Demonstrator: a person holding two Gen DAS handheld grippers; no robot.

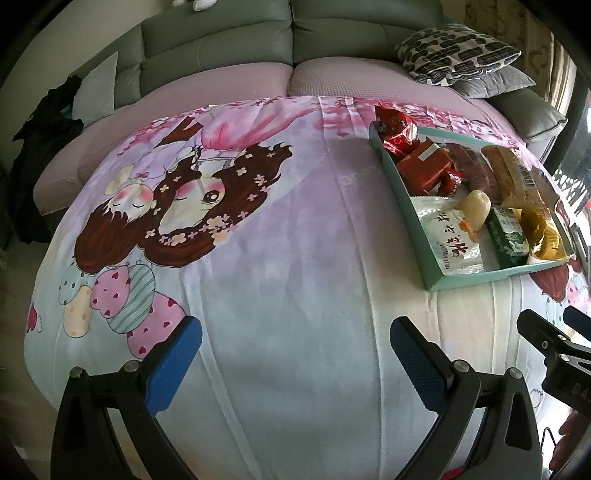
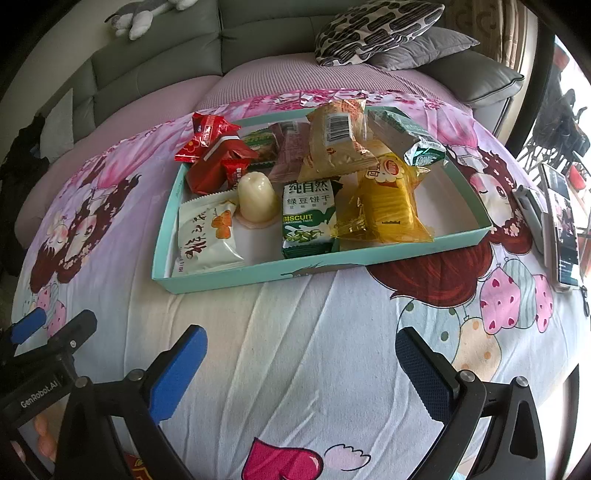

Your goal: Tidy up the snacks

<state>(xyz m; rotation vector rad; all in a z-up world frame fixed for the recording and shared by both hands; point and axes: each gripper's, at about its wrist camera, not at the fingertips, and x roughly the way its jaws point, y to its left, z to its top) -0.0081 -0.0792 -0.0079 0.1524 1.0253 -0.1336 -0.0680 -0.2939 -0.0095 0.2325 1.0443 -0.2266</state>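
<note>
A shallow teal tray point(image 2: 236, 277) sits on the cartoon-print cloth and holds several snack packs. Among them are a white packet point(image 2: 207, 236), a pale jelly cup point(image 2: 256, 197), a green biscuit pack point(image 2: 306, 218), a yellow pack point(image 2: 384, 203), red packs point(image 2: 218, 155) and a barcoded bread bag point(image 2: 332, 140). The same tray point(image 1: 476, 278) lies at the right in the left wrist view. My right gripper point(image 2: 301, 354) is open near the tray's front edge, holding nothing. My left gripper point(image 1: 295, 350) is open over bare cloth, left of the tray.
A grey sofa point(image 1: 221, 44) with a patterned pillow point(image 2: 376, 26) runs behind the cloth-covered surface. Phones or small devices point(image 2: 561, 229) lie at the right edge. A plush toy point(image 2: 144, 14) rests on the sofa back. Dark clothing point(image 1: 44, 125) lies at the far left.
</note>
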